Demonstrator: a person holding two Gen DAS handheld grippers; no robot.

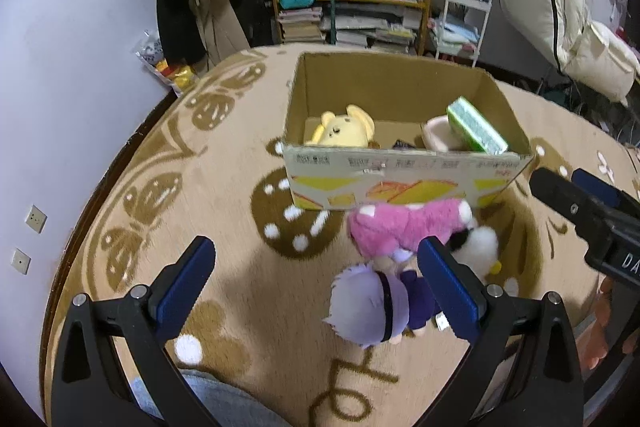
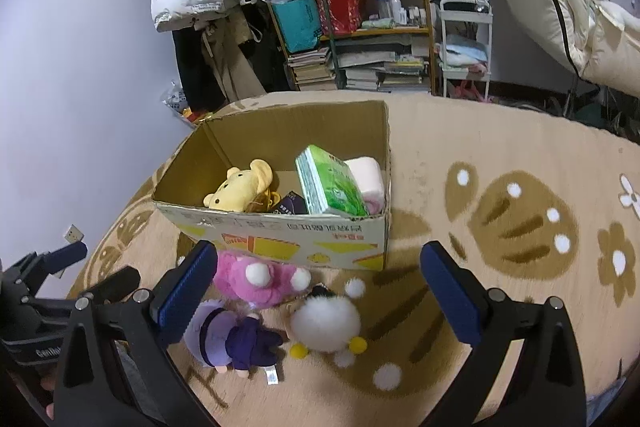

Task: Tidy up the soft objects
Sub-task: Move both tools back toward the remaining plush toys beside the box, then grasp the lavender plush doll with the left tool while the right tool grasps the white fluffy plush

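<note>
My left claw (image 1: 316,283) is spread wide. The purple doll (image 1: 372,311) lies at three o'clock of centre (touching the right finger). My right claw (image 2: 316,291), also spread, hangs over the white plush (image 2: 324,323).

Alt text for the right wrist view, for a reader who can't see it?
Open right gripper hovers over three plush toys on a patterned rug: pink, white, purple doll. Behind, a cardboard box holds a yellow plush.
</note>
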